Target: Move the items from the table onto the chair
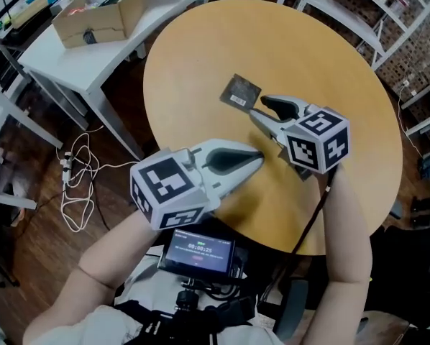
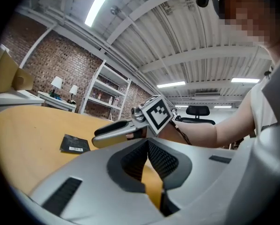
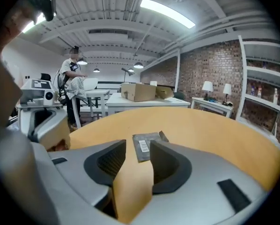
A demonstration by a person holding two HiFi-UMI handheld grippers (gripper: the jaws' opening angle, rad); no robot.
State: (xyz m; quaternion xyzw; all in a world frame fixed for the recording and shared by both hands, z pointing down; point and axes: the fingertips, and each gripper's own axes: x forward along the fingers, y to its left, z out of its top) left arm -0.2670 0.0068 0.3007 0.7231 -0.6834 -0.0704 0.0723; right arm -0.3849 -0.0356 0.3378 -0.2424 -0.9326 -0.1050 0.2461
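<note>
The dark flat packet (image 1: 241, 90) lies near the middle of the round wooden table (image 1: 200, 49). The right gripper (image 1: 262, 108) aims at it, its 2 jaws spread and empty, tips just beside the packet. Over the table's near side, the left gripper (image 1: 259, 157) has its jaws pressed together on nothing.

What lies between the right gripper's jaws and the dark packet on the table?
Only a sliver of bare table. The right gripper, jaws open, sits just short of the dark packet. This shows best in the right gripper view.
</note>
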